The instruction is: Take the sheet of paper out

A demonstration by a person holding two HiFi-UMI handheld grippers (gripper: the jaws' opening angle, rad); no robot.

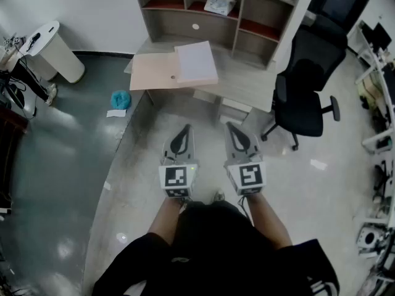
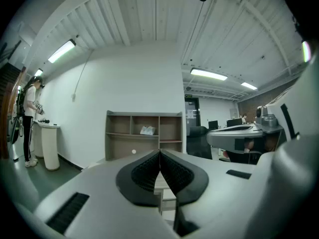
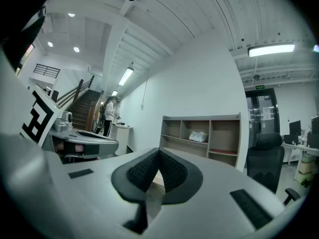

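Observation:
A white stack of paper (image 1: 196, 61) lies on an open tan folder (image 1: 154, 71) on the wooden desk (image 1: 247, 79) ahead of me. My left gripper (image 1: 182, 130) and right gripper (image 1: 233, 129) hang side by side over the floor, well short of the desk. Both are shut with nothing between the jaws; the left gripper (image 2: 159, 154) and right gripper (image 3: 158, 152) show their black pads meeting at the tips. The shelf unit (image 2: 144, 133) on the desk stands beyond them.
A black office chair (image 1: 305, 85) stands right of the desk. On the floor to the left lie a blue cloth (image 1: 120, 99) and a white scrap (image 1: 115, 113). A white bin (image 1: 52, 48) stands far left, with a person (image 2: 28, 121) beside it. A crumpled bag (image 1: 219, 5) sits in the shelf.

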